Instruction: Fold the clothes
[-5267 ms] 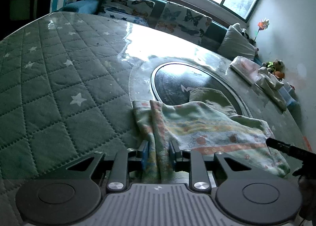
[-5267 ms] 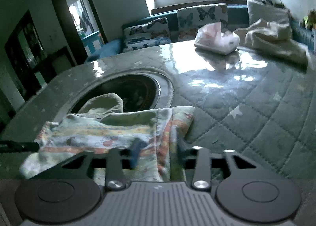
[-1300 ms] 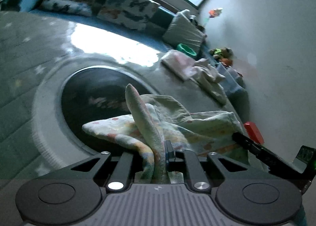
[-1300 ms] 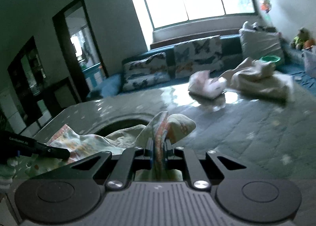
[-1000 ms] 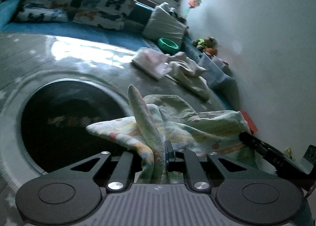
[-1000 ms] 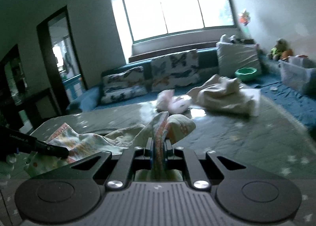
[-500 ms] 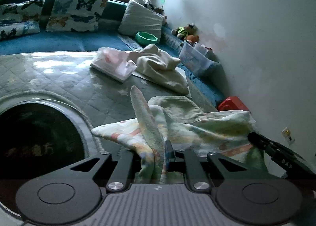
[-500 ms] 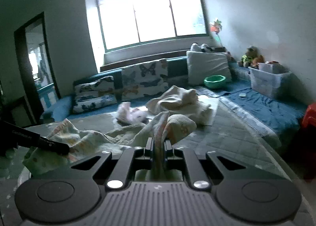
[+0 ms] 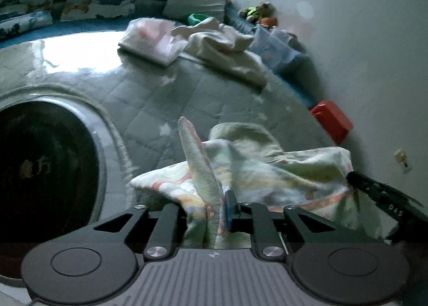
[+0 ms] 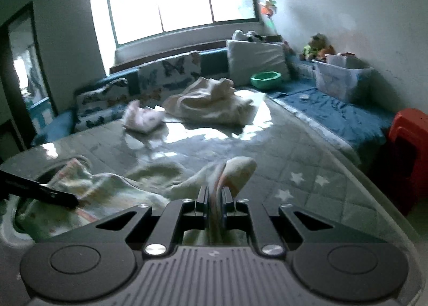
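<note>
Cloth (image 9: 281, 172), pale green with orange and yellow print, hangs bunched between the two tools above the quilted bench (image 9: 165, 97). The left hand-held gripper (image 9: 214, 207) is pressed together on one edge of it; a fold of the fabric stands up from between its fingers, and a blue pad shows against the fold. The right hand-held gripper (image 10: 214, 199) pinches another edge, its jaws close on a thin band of fabric whose rounded end pokes up past the tips. In the left wrist view the other tool shows as a black bar at the right edge, touching the cloth's far corner; in the right wrist view a black bar meets the fabric at the left.

The bench has a grey star-patterned cover and a dark round inset (image 9: 45, 161) on the left. Near its far edge lie a cream garment (image 10: 208, 102) and, just beside it, a white and pink bundle (image 10: 141, 118). A red stool (image 10: 409, 142) stands by the wall on the right.
</note>
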`<state>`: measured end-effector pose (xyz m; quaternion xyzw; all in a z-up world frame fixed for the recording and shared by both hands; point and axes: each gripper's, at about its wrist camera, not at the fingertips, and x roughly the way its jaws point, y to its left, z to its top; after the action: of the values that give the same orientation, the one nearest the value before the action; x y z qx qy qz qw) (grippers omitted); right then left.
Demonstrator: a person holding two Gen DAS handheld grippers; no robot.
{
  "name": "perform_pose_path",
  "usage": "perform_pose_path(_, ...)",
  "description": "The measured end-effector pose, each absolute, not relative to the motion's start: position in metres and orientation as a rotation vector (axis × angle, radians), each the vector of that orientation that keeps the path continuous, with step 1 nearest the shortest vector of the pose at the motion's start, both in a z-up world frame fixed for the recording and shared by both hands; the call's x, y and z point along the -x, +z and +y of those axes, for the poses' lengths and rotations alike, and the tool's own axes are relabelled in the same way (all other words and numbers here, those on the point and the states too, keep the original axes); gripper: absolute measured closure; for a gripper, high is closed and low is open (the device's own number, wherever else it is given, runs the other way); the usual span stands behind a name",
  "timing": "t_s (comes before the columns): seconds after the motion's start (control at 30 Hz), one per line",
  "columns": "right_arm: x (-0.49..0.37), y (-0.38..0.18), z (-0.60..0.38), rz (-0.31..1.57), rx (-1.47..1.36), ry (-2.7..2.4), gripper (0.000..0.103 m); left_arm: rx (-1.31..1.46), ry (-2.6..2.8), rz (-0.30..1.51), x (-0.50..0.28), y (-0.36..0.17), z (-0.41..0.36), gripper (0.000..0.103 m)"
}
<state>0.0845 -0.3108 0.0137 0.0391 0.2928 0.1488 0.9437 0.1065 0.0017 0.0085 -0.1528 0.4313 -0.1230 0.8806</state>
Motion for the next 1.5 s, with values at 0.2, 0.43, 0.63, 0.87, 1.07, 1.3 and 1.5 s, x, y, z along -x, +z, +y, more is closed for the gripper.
perform_pose_path(0.2, -0.089, 0.001, -0.323, 0.63, -0.086, 0.273, 0.094, 0.313, -0.233, 0.919, -0.103, -0.001, 0.01, 0.069)
perform_pose_path(0.43, -0.096, -0.001, -0.314, 0.637, -0.062, 0.294, 0.092, 0.301, -0.175, 0.927, -0.101, -0.005, 0.024, 0.054)
perform_pose_path(0.63, -0.105, -0.008, -0.29, 0.657, -0.043, 0.356, 0.078, 0.293, -0.119, 0.927, -0.103, -0.006, 0.036, 0.054)
perform_pose_path(0.87, -0.12, -0.019, -0.26, 0.682, -0.016, 0.401, 0.059, 0.257, -0.072, 0.91, -0.109, -0.001, 0.034, 0.056)
perform_pose_path(1.07, -0.131, -0.023, -0.247, 0.691, 0.004, 0.411, 0.058, 0.26, -0.186, 0.836, -0.115, 0.017, 0.008, 0.062)
perform_pose_path(1.3, -0.137, -0.03, -0.24, 0.691, 0.024, 0.397, 0.055, 0.274, -0.286, 0.842, -0.135, 0.009, -0.021, 0.071)
perform_pose_path(1.5, -0.141, -0.034, -0.235, 0.688, 0.051, 0.389, 0.046, 0.264, -0.266, 0.882, -0.151, -0.011, -0.027, 0.073)
